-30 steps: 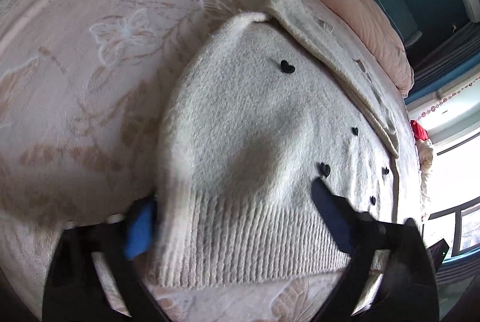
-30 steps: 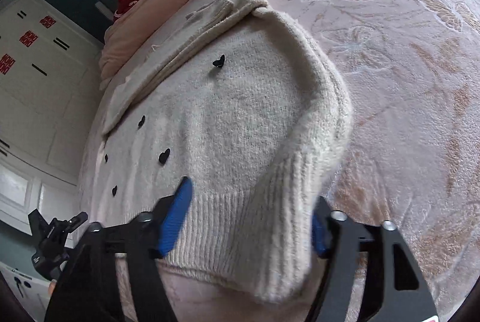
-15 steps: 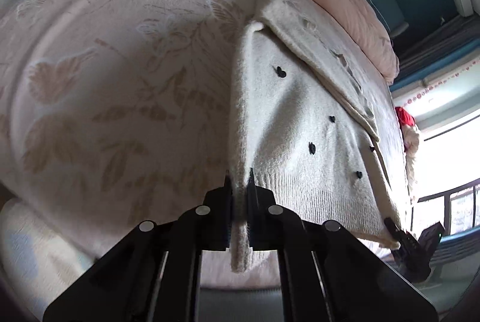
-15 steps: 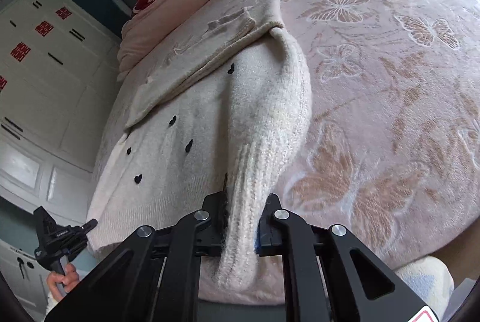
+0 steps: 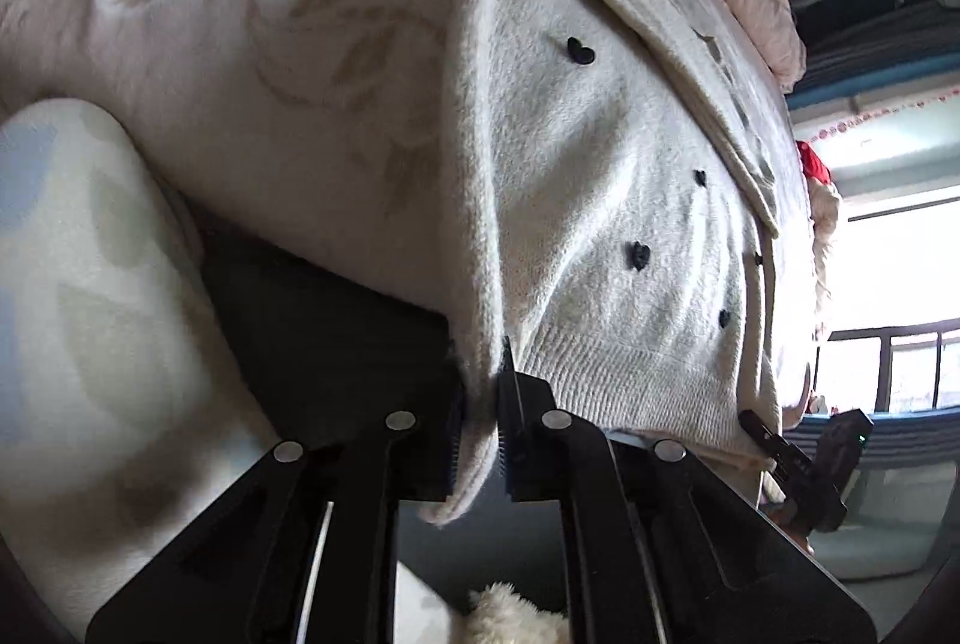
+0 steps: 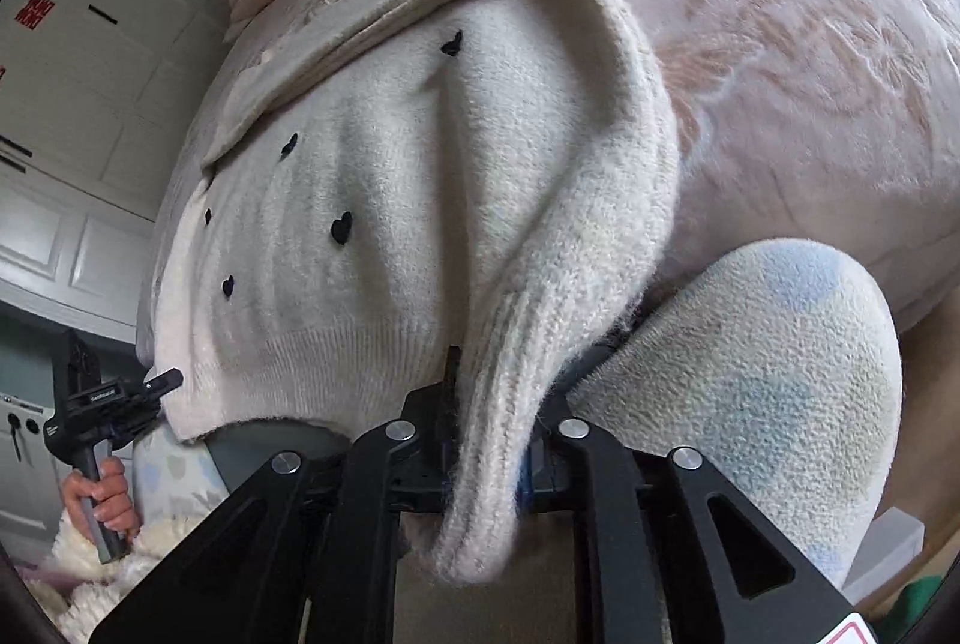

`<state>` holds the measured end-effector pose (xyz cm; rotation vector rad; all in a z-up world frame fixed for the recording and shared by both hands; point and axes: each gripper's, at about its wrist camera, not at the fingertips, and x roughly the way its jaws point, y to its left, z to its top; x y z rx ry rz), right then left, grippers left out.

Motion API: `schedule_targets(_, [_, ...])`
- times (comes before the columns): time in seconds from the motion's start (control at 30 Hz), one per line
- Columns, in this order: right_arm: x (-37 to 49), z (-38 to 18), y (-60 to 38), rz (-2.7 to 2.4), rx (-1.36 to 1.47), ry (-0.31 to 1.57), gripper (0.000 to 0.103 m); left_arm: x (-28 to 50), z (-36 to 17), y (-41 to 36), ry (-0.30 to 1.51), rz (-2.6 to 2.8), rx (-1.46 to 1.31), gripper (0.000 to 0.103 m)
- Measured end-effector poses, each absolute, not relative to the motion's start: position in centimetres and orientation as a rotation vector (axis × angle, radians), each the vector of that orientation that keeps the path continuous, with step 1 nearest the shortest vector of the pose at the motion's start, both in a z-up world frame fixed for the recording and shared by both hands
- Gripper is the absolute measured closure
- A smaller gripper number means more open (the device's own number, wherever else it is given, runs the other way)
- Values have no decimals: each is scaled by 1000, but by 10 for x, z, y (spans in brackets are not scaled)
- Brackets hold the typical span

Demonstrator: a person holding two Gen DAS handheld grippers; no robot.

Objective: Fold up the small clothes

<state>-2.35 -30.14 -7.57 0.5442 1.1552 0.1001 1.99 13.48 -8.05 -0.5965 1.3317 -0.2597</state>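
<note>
Left gripper [image 5: 480, 422]: jaws together, clamped on the ribbed hem corner of the sweater [image 5: 600, 176], which runs between the 2 fingers and hangs below them.
Sweater: cream knit with small black hearts [image 5: 580, 51], spread on the bed ahead of both tools, hem nearest them, its 2 bottom corners pinched.
Bedspread [image 5: 270, 14]: pink, leaf and butterfly pattern, under the sweater and left of the left gripper's fingers.
Right gripper [image 6: 489, 440]: jaws opening slightly, pads pressing the thick folded hem corner of the sweater, which droops past them.
Fleece sleeve [image 6: 750, 374]: pale, just right of the right gripper.
</note>
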Motion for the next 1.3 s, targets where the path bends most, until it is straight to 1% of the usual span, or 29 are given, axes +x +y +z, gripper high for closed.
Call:
schedule_targets(0.03, [-22,-75,-299,92,526,1161,84,21,-82,132,1330,-259,-595,89])
schedule_targets(0.07, [-21,-77,-298,93,516,1172,82,23,-84,131,1333,-246,-592,78])
schedule_targets(0.1, [-21,-79,-297,91,509,1182,81,23,-85,132,1334,-229,-589,71])
schedule_targets(0.13, [-19,-80,-298,89,511,1184,81,22,-87,133,1333,-204,-584,59])
schedule_targets(0.17, [-19,-81,-299,89,518,1181,81,20,-88,136,1333,-186,-583,56])
schedule_targets(0.3, [-20,-81,-304,101,533,1175,76,20,-92,139,1329,-189,-554,55])
schedule_targets(0.37, [-17,-81,-298,102,514,1179,72,23,-95,130,1327,-191,-522,47])
schedule_targets(0.43, [-16,-81,-294,102,490,1182,71,28,-99,122,1331,-185,-495,46])
schedule_targets(0.5, [-14,-81,-291,98,494,1173,74,32,-106,119,1344,-195,-512,49])
schedule_targets(0.53, [-15,-81,-292,99,516,1162,78,33,-109,120,1349,-198,-538,56])
schedule_targets(0.57, [-15,-81,-295,98,548,1151,89,35,-112,121,1351,-211,-572,70])
schedule_targets(0.6, [-17,-82,-301,103,586,1140,91,36,-115,124,1352,-230,-616,76])
schedule_targets(0.63, [-19,-81,-308,111,627,1122,91,37,-117,128,1358,-239,-642,89])
schedule_targets(0.67, [-22,-78,-312,112,649,1103,91,36,-115,131,1352,-247,-665,91])
schedule_targets(0.73, [-27,-67,-315,133,635,1090,92,30,-96,132,1306,-287,-645,93])
schedule_targets(0.87, [-46,-26,-307,208,476,1097,93,6,-35,137,1217,-371,-503,95])
schedule_targets(0.97, [-66,4,-303,256,386,1112,93,-17,6,148,1200,-413,-429,97])
schedule_targets(1.07, [-91,20,-293,296,329,1156,93,-42,19,152,1251,-447,-383,97])
schedule_targets(1.2, [-138,16,-290,336,391,1224,93,-91,31,159,1320,-510,-395,97])
schedule_targets(1.3, [-155,26,-291,364,467,1180,93,-110,53,164,1277,-529,-428,97])
